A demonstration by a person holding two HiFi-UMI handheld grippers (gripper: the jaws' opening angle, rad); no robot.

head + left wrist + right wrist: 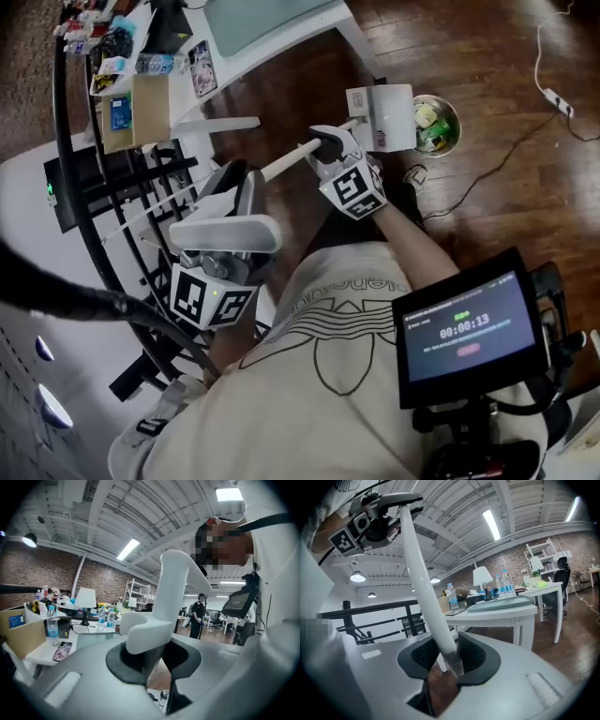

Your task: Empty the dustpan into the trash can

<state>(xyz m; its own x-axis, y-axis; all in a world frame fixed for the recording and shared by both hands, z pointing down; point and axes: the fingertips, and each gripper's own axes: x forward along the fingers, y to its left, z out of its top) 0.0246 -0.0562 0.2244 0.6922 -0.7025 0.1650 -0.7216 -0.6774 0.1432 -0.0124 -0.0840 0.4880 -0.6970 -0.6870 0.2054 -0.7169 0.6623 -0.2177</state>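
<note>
I hold the long-handled dustpan (384,114) with both grippers. The left gripper (228,220) is clamped narrow on its handle grip (174,588). The right gripper (330,145) is closed on the white pole (423,592). The pan hangs low, just beside the trash can (457,117), not yet over it. Procedure, as I judge it: centre the pan mouth over the rim first, then pivot on the right gripper and tilt slowly to avoid spilling on the floor.
</note>
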